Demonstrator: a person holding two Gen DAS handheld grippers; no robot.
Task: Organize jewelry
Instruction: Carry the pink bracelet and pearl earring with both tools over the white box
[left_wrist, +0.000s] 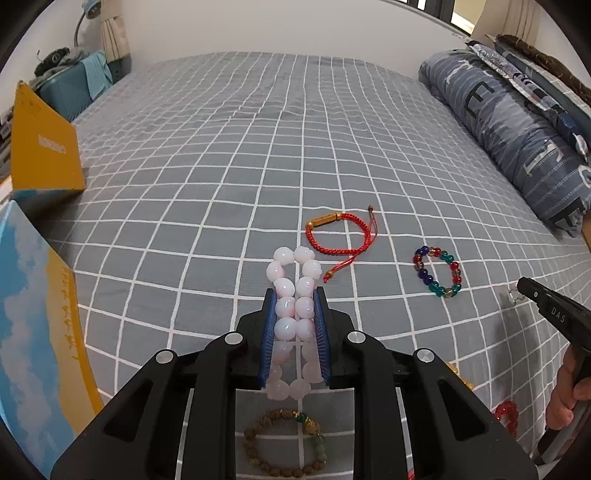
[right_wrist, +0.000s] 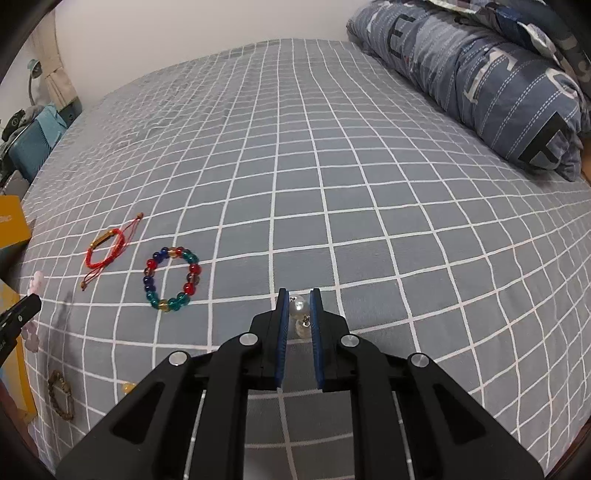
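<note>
My left gripper (left_wrist: 295, 295) is shut on a pink bead bracelet (left_wrist: 293, 291), squeezed flat between the blue pads and lifted above the bed. My right gripper (right_wrist: 298, 295) is shut on a pair of pearl earrings (right_wrist: 301, 314) hanging between its pads. On the checked sheet lie a red cord bracelet (left_wrist: 334, 236) (right_wrist: 105, 247), a multicoloured glass bead bracelet (left_wrist: 439, 271) (right_wrist: 171, 278) and a brown wooden bead bracelet (left_wrist: 284, 445) (right_wrist: 61, 395). In the left wrist view the right gripper (left_wrist: 554, 310) shows at the right edge, held by a hand (left_wrist: 569, 391).
The grey checked bed sheet (left_wrist: 258, 147) stretches far ahead. A rolled blue duvet (left_wrist: 513, 133) (right_wrist: 480, 74) lies along the right. A yellow box lid (left_wrist: 44, 147) and a blue-and-yellow box (left_wrist: 33, 314) stand at the left. A red item (left_wrist: 506, 415) and amber beads (left_wrist: 460, 374) lie near the hand.
</note>
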